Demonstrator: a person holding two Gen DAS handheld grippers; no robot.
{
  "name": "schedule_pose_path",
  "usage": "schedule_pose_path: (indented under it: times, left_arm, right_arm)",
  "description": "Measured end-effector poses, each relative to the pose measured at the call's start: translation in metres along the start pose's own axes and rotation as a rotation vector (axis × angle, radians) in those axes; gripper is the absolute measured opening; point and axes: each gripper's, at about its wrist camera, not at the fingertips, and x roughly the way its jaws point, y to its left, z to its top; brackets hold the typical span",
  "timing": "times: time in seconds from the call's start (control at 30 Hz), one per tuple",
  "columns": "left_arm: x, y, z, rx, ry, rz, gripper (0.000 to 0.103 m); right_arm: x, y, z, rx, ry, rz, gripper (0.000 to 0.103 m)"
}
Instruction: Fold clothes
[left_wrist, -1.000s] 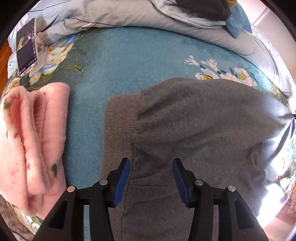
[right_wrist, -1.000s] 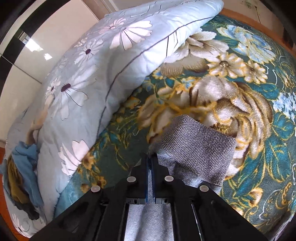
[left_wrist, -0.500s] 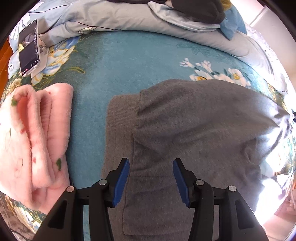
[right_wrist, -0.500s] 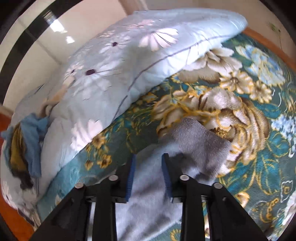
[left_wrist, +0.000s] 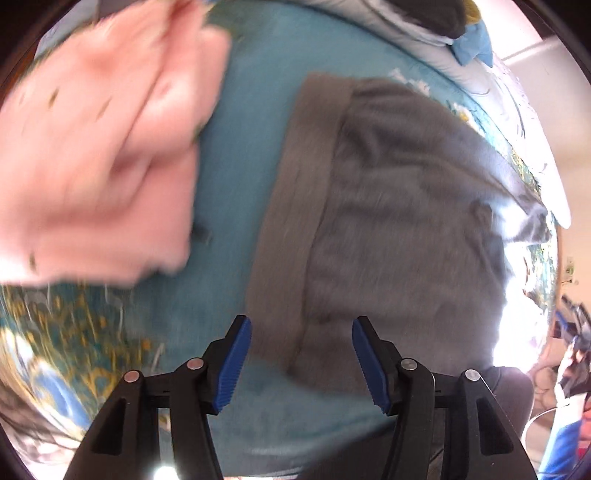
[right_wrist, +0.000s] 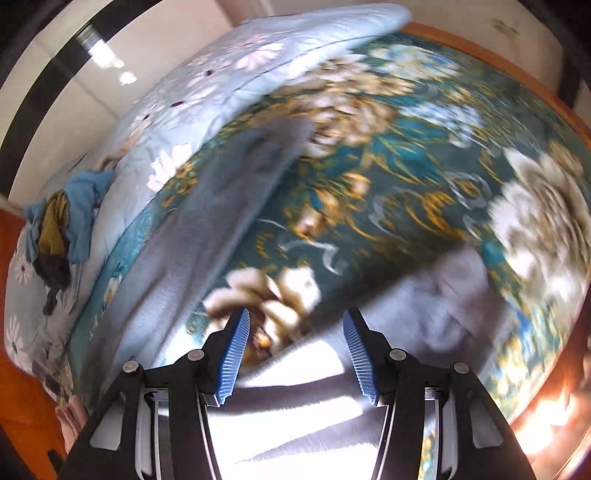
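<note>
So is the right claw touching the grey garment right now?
Apart. The right wrist view shows the right claw opening, pads clear above the grey garment.

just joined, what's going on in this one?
A person is folding clothes on a bed with a floral blanket. Both hand-held grippers are over a grey sweatshirt spread on it. The left hand-held gripper hangs above its ribbed hem, jaws opening, gripping nothing. The right hand-held gripper is also opening and holds nothing. A folded pink fleece garment lies beside the sweatshirt.
</note>
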Motion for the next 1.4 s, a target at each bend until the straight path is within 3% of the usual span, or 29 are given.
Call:
schedule_pose_path:
  times: [0.17,0.33,0.47,0.73,1.0,1.07,1.1,1.13,1.23,1.4]
  left_arm:
    - [0.016,0.034,-0.020,-0.198,0.078,-0.141,0.061]
    - [0.031,0.053,-0.028,-0.387,0.102,-0.320,0.061]
    - [0.035,0.042,-0.025,-0.375,0.067,-0.314,0.061]
    - [0.045,0.028,-0.023,-0.379,0.056,-0.292,0.058]
    - [0.057,0.023,-0.021,-0.410,0.055,-0.305,0.057]
    - [0.057,0.021,-0.021,-0.417,0.048,-0.307,0.050]
    - [0.057,0.021,-0.022,-0.422,0.042,-0.310,0.043]
    - [0.057,0.020,-0.022,-0.428,0.037,-0.311,0.041]
    - [0.059,0.020,-0.024,-0.448,0.028,-0.313,0.028]
    - [0.046,0.013,-0.024,-0.461,-0.019,-0.398,0.015]
  right_arm:
    - [-0.023,-0.053,-0.026,0.184,-0.026,-0.029,0.055]
    - [-0.016,-0.099,-0.041,0.360,-0.011,-0.009,0.055]
    - [0.001,-0.118,-0.045,0.426,0.014,-0.012,0.055]
    - [0.018,-0.135,-0.053,0.406,0.014,-0.074,0.055]
    - [0.030,-0.155,-0.062,0.513,0.025,0.009,0.055]
    - [0.030,-0.152,-0.063,0.518,0.013,0.024,0.054]
    - [0.028,-0.151,-0.063,0.520,0.003,0.022,0.045]
    - [0.027,-0.149,-0.063,0.524,-0.003,0.024,0.030]
    - [0.023,-0.149,-0.062,0.554,-0.003,0.032,0.009]
    - [-0.001,-0.139,-0.051,0.568,-0.068,0.079,0.003]
